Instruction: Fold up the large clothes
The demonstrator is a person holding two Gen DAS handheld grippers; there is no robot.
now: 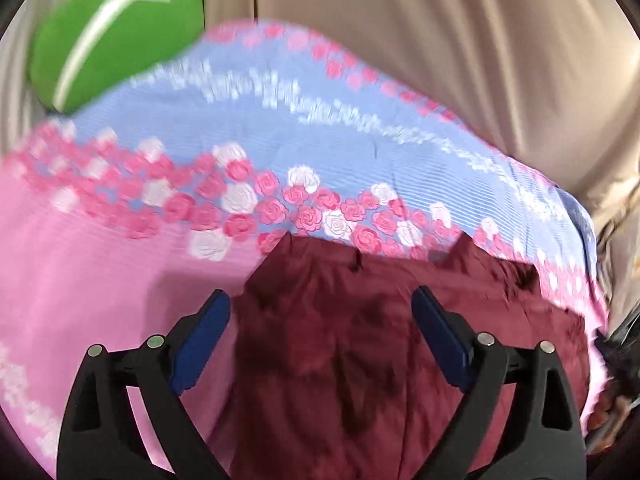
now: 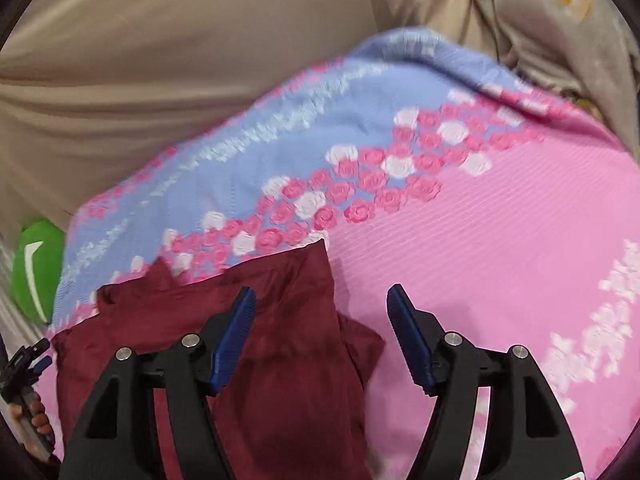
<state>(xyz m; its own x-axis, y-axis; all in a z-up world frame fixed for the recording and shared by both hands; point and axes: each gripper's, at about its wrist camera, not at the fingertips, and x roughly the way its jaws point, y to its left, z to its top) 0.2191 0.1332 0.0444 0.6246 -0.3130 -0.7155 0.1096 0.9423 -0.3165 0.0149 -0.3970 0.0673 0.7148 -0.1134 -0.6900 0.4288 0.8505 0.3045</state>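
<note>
While both grippers [image 1: 320, 336] [image 2: 320, 336] gape empty, a maroon garment [image 1: 360, 360] lies on the pink-and-blue floral bedsheet [image 2: 500, 240].

Maroon garment [image 2: 280, 340] under parted jaws

free: pink bedspread [image 2: 500, 248] right of maroon garment [image 2: 280, 360] | blocked: green pillow [image 1: 116, 36] far corner

The maroon garment [image 1: 360, 360] is seen as soft matt cloth, faintly mottled. The floral sheet [image 1: 100, 280] is finely ribbed fabric. The gripper fingers [image 2: 234, 336] are faced with ridged blue plastic.
</note>
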